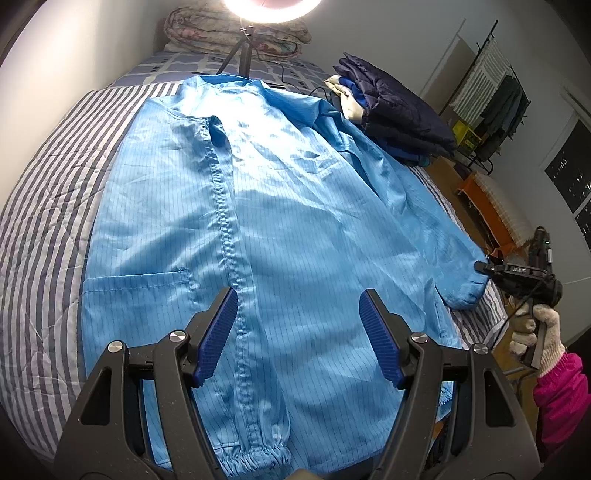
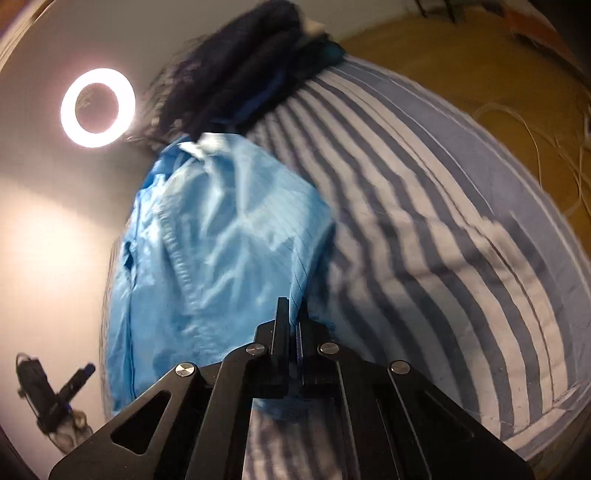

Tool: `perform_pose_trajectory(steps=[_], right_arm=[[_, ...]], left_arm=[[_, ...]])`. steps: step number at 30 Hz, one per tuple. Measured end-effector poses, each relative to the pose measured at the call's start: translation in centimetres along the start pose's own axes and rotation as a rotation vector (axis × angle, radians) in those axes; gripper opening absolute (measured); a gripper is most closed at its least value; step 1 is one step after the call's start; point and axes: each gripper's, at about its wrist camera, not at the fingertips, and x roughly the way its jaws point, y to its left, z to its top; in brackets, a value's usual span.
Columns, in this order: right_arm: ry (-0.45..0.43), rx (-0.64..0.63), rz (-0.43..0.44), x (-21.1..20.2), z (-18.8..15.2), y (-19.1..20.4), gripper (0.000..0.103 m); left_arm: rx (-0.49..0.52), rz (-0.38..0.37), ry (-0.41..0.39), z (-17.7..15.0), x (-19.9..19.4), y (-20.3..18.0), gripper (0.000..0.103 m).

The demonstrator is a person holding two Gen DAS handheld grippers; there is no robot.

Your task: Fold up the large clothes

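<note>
Blue coat (image 1: 258, 206): a large, pinstriped garment spread front-up on the striped bed (image 1: 48, 229), collar at the far end, hem near me, its zip placket running down the middle. One sleeve (image 1: 417, 206) lies along the right side, its elastic cuff (image 1: 466, 293) near the right edge of the bed; a second gathered cuff (image 1: 255, 459) shows at the near edge, below my left gripper.

Stack of dark folded clothes (image 1: 399, 118): at the far right of the bed, just beside the coat's right shoulder. A rolled floral quilt (image 1: 236, 31) rests at the far end, behind a ring light (image 2: 98, 108) on a tripod.

My left gripper (image 1: 298, 338): hovers over the lower front of the coat, jaws spread wide, blue pads (image 1: 218, 332) clear of the cloth, nothing between them.

My right gripper (image 2: 291, 325): jaws closed tight on the blue fabric at the sleeve's cuff; in the left wrist view its tips meet the cuff at the right edge of the bed. My gloved hand (image 1: 535, 332), in a pink sleeve (image 1: 561, 391), holds its handle.
</note>
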Motion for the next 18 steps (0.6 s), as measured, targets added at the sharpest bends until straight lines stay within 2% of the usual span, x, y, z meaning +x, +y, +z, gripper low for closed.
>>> perform_pose_trajectory(steps=[5, 9, 14, 18], right_arm=[[-0.066, -0.117, 0.006, -2.8, -0.5, 5.0, 0.001], [-0.105, -0.349, 0.007, -4.7, -1.8, 12.4, 0.001], [-0.055, -0.664, 0.010, -3.1, -5.2, 21.1, 0.001], [0.047, -0.858, 0.033, 0.5, -8.9, 25.8, 0.001]], left_arm=[[-0.031, -0.002, -0.013, 0.2, -0.3, 0.7, 0.071], [-0.077, -0.016, -0.018, 0.4, -0.6, 1.4, 0.071], [-0.181, -0.056, -0.042, 0.2, -1.2, 2.8, 0.071], [-0.265, -0.075, -0.032, -0.3, -1.4, 4.6, 0.071]])
